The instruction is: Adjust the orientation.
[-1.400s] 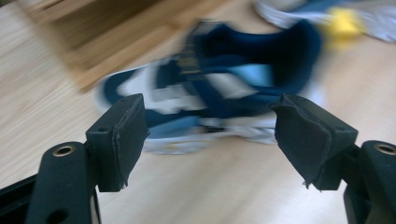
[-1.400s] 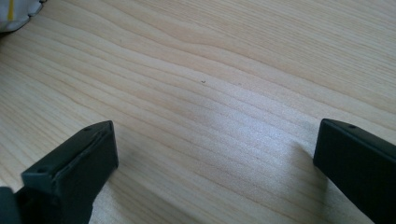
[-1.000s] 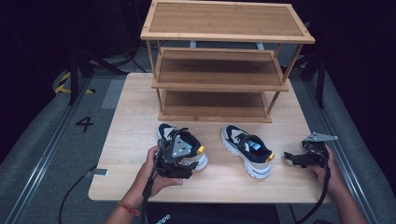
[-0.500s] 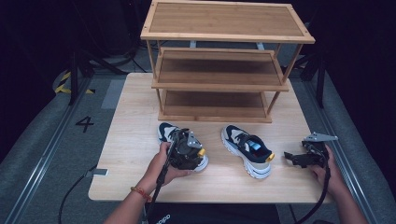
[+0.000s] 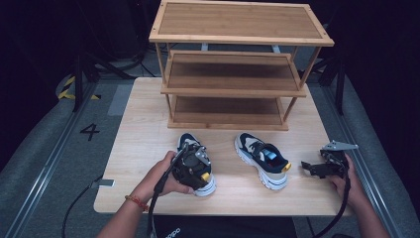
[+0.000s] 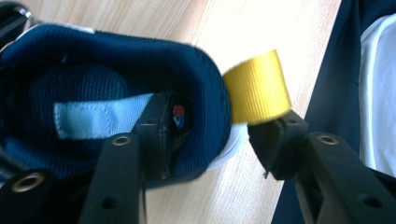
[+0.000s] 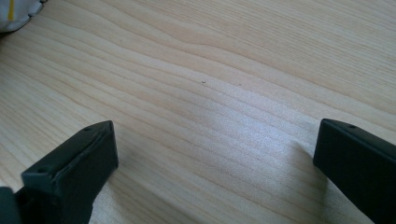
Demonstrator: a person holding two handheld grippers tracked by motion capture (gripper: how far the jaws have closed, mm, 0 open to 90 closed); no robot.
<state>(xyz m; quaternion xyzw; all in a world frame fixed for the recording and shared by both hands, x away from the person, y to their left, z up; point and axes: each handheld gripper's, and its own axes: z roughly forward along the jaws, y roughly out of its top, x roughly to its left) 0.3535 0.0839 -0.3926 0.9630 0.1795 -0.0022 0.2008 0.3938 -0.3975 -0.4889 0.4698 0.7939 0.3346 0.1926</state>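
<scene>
Now left gripper (image 5: 194,166) farther over left shoe's (image 6: 116,107) heel.

Overhead view, two close gripper views

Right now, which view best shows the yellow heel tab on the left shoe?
The left gripper view: the yellow heel tab sits close up between the left gripper jaws, behind the collar of the left shoe. The high view shows it as a small yellow spot.
</scene>
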